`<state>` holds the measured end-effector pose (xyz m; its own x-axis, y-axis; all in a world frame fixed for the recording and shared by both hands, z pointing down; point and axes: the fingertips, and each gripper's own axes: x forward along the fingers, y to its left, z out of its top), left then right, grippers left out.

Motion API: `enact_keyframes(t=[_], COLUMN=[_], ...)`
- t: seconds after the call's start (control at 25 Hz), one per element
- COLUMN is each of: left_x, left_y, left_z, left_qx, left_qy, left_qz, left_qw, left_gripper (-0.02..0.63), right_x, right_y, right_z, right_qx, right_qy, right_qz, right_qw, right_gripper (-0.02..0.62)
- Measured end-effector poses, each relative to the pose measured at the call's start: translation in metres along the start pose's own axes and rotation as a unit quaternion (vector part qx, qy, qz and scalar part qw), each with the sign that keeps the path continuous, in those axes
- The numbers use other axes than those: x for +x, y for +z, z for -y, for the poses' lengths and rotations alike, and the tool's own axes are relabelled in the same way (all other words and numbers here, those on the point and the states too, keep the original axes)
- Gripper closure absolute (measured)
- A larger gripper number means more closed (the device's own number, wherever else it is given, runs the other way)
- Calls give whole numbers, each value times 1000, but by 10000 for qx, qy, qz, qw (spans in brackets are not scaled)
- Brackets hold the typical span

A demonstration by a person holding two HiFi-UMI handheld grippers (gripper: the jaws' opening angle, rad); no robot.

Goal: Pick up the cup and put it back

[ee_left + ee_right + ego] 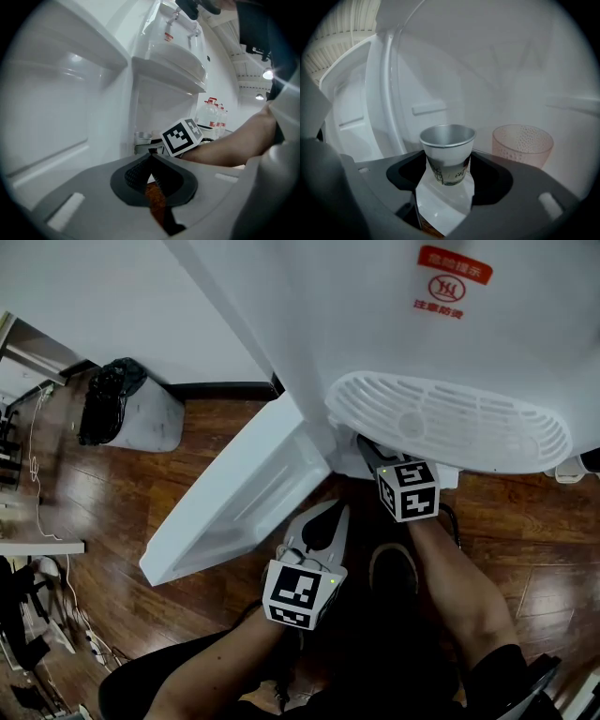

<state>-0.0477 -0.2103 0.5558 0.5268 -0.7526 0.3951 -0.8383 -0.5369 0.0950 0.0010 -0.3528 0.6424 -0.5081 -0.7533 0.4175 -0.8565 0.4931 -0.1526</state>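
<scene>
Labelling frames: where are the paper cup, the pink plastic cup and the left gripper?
paper cup (447, 151), right gripper view, wall below rim.
pink plastic cup (523, 146), right gripper view, dimpled front wall.
left gripper (151, 156), left gripper view, where its shut tips meet.

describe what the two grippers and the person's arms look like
Both the left gripper and right gripper have light grey moulded bodies with black textured pads. Each carries a white cube with black square markers. Forearms are bare; the clothing is dark.
</scene>
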Motion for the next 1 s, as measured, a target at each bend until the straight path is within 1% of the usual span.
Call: enact_keyframes(t=[0.16,0.36,0.56,0.76,1.0], left_x=[2,0,-2,-2,-4], left_y=[2,0,-2,-2,1], left_z=[-1,2,2,5,5], left_qx=[-22,-121,-148,-142,-158], left_qy=[-71,-174,-229,-320,-348], left_qz=[50,104,98,76,129], left_qw=[10000,9997,9996,9994,9992], left_gripper=[605,605,605,605,605], right_x=[8,14,17,20,20], right_y=[-1,-6,-4,-8,-8], right_z=[3,9,11,18,17], right_qx=[-6,50,-8,272,204], right_qy=[-85,-336,-543,-713,-747], right_qz=[-21,-128,-75,-180,-261], right_qw=[10000,9993,9985,9969,9967], right_gripper=[298,299,299,299,297])
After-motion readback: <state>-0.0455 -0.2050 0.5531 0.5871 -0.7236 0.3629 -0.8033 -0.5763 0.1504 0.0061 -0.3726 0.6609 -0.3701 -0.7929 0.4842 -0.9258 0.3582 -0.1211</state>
